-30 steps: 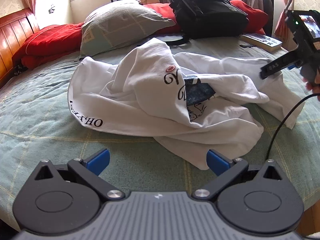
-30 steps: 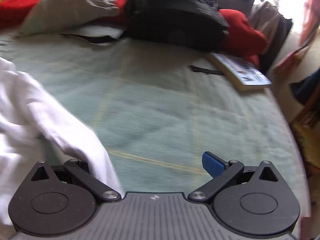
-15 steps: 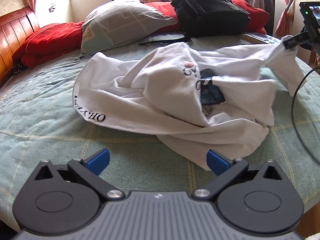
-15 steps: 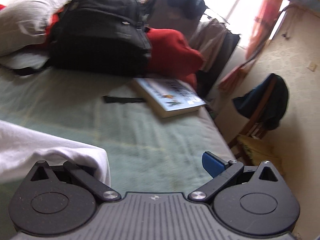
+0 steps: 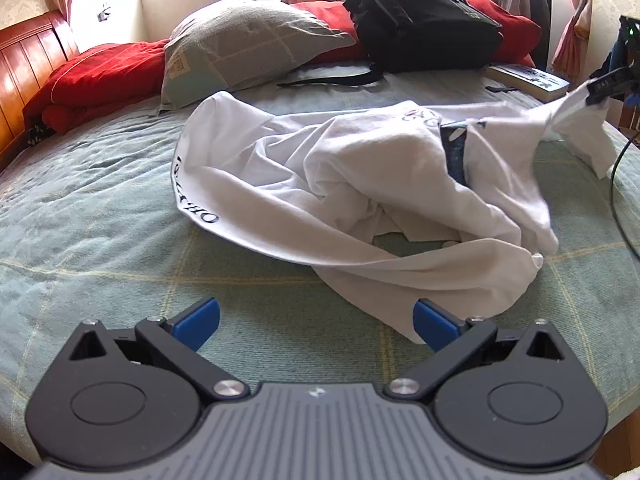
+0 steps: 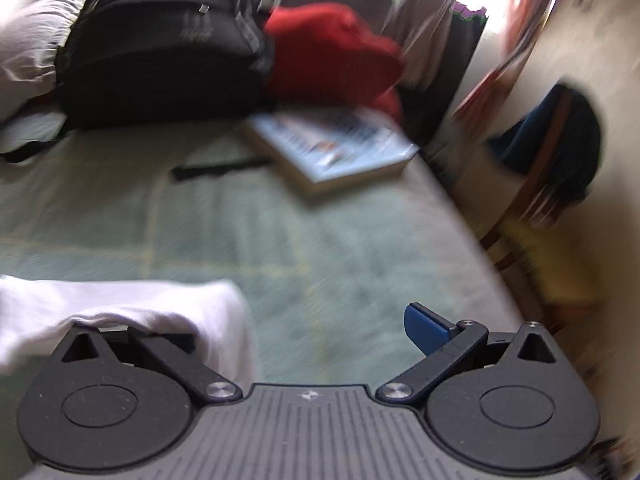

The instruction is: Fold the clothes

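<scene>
- White T-shirt [image 5: 360, 184]: crumpled in a heap at mid-bed on the green quilt [image 5: 100, 240]; one corner drawn taut and raised toward the bed's right edge.
- Left gripper [image 5: 316, 320]: jaws spread wide, holding nothing, low over the quilt just short of the shirt's near hem.
- Right gripper [image 6: 320, 324]: its own view, blurred, shows fingers apart with shirt fabric draped over the left one; whether it is clenched cannot be told.
- Black backpack [image 5: 420, 16], pillow [image 5: 248, 48], book [image 5: 528, 78]: at the far side.

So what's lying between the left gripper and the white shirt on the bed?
Only bare green bedspread, seen in the left wrist view. The left gripper is open just short of the white shirt, whose near hem reaches almost to its right finger.
</scene>
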`<state>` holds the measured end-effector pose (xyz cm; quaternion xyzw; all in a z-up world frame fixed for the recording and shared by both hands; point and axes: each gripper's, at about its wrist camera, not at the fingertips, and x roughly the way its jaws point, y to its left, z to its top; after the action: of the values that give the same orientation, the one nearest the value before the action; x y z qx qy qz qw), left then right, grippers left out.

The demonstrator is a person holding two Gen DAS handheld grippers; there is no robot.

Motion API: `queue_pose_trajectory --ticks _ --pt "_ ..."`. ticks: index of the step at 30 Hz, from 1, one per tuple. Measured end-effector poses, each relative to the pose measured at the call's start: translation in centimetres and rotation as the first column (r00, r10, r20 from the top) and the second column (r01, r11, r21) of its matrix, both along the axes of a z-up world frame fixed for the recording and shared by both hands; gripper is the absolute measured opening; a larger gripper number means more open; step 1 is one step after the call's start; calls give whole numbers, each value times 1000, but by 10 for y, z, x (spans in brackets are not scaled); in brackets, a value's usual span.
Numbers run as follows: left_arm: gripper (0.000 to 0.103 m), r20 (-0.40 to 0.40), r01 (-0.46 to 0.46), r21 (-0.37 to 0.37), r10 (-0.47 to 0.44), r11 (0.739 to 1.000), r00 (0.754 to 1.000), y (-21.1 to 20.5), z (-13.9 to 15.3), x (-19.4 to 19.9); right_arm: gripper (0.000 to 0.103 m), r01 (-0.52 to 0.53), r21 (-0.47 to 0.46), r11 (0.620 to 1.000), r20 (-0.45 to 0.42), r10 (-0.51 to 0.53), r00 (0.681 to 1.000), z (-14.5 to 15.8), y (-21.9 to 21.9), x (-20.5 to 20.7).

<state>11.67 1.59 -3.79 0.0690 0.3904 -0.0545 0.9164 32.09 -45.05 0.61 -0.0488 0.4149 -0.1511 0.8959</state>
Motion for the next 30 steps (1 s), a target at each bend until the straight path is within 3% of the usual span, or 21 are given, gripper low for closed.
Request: queue_pose_trajectory --ticks 5,10,13,15,20,24,28,30 --pt "102 -3 7 4 -7 1000 1000 -2 0 -2 103 4 193 981 -38 3 999 -23 2 0" --pt "102 -8 1 5 -1 1000 1000 -1 -1 -3 103 -112 255 960 -49 129 990 -37 21 -15" --pt "102 -10 13 7 -13 1000 1000 -5 -2 -3 103 -178 204 963 -59 194 979 -48 38 -23" --pt "102 -9 24 9 -24 1000 1000 -9 -3 -3 103 -172 126 977 -60 181 982 -57 46 -23" --pt "102 -11 16 14 -16 1000 1000 -8 -3 -7 103 -59 -7 998 -24 59 998 -61 23 -28" --pt "102 -13 6 17 -5 1000 1000 -7 -4 -5 103 61 -114 992 -36 -66 997 -55 -22 -43" --pt "102 -10 25 17 -25 1000 1000 -11 -4 -3 103 195 -105 975 -33 -200 979 -52 -74 -64" --pt "102 -8 35 20 -35 999 999 -14 -4 -3 103 225 -55 973 -11 -226 974 -47 -88 -77"
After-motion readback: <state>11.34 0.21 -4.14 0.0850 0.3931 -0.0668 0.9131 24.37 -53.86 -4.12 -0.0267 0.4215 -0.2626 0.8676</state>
